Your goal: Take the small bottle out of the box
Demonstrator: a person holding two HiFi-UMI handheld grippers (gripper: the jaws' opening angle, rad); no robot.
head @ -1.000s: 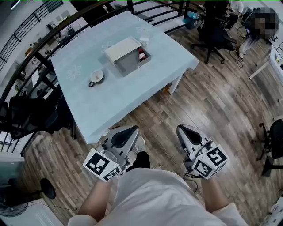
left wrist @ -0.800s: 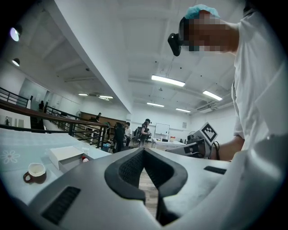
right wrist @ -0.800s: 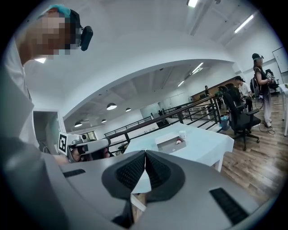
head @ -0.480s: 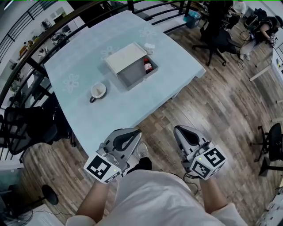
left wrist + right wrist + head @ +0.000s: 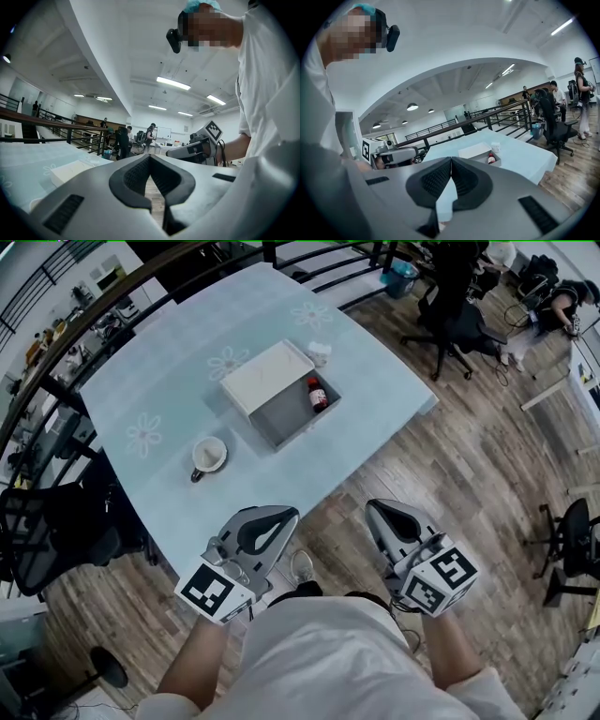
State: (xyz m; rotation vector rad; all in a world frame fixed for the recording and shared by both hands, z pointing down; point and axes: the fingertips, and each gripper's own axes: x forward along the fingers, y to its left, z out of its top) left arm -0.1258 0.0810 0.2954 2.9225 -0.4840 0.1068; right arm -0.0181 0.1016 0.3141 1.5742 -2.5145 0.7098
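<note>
Wood floor; table at 12 o'clock. Box open on table, lid beside it at 11 o'clock. Bottle inside box, at 2 o'clock end. Cup at 8 o'clock from box. Left gripper and right gripper at 6 o'clock, off table, both closed tight, empty.

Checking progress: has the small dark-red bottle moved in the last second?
No. The small dark-red bottle stays in the same corner of the open grey box.

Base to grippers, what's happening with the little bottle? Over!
Shut and empty: left gripper, right gripper, short of table. In open box: small bottle, untouched. Nothing blocking.
</note>
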